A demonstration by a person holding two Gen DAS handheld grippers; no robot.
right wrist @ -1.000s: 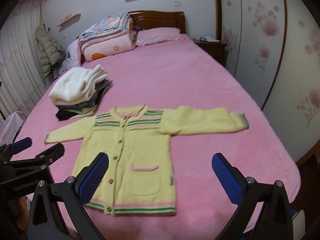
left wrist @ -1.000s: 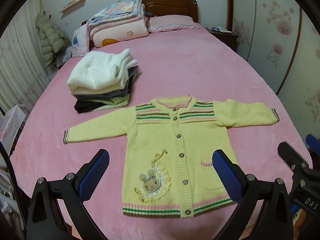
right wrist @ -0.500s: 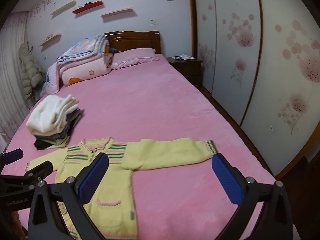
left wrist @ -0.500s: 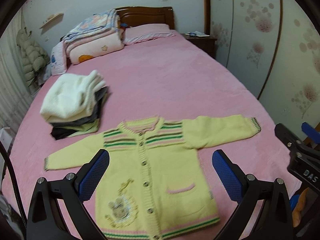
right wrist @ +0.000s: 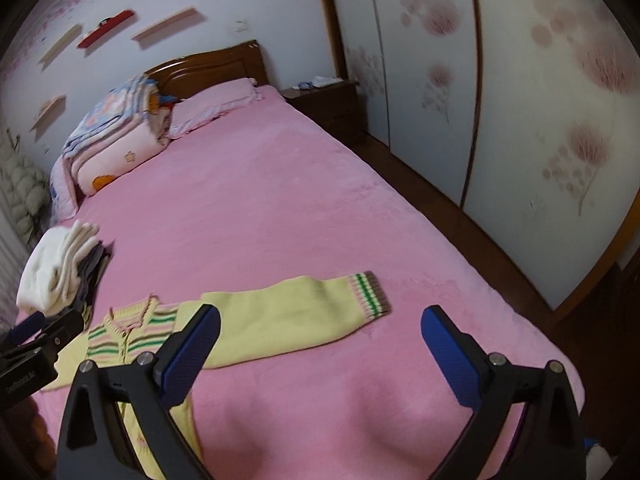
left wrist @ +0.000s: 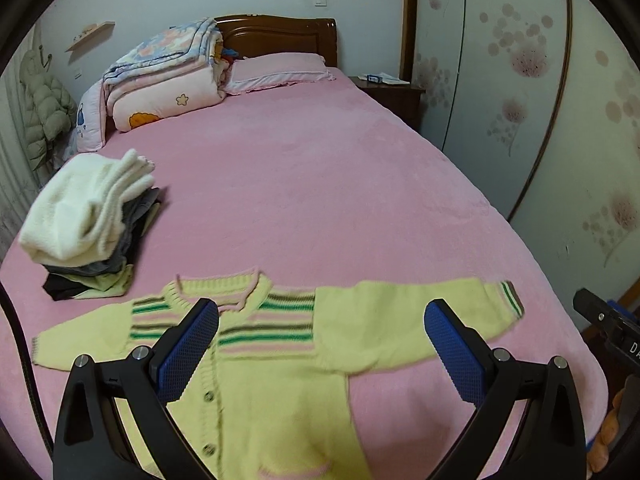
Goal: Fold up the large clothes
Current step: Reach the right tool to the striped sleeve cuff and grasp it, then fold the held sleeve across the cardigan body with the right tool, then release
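Note:
A yellow knit cardigan (left wrist: pixel 280 392) with green, pink and brown stripes lies flat, buttoned, on the pink bed (left wrist: pixel 320 200), sleeves spread out. My left gripper (left wrist: pixel 320 344) is open and empty above its chest and right shoulder. In the right wrist view the cardigan (right wrist: pixel 264 320) lies low left, its right sleeve cuff (right wrist: pixel 370 294) pointing right. My right gripper (right wrist: pixel 320 348) is open and empty, over the bed just in front of that sleeve. The cardigan's hem is hidden behind the grippers.
A stack of folded clothes (left wrist: pixel 88 220) topped by a white fleece sits at the left of the bed. Folded quilts (left wrist: pixel 168 76) and a pillow (left wrist: pixel 280 70) lie at the headboard. A nightstand (left wrist: pixel 388 92) and wardrobe doors (right wrist: pixel 520 120) stand at the right.
Both grippers have moved right and tilted up, so the cardigan sits lower and further left in each view. The right view now centres on the right sleeve. The cardigan has not moved.

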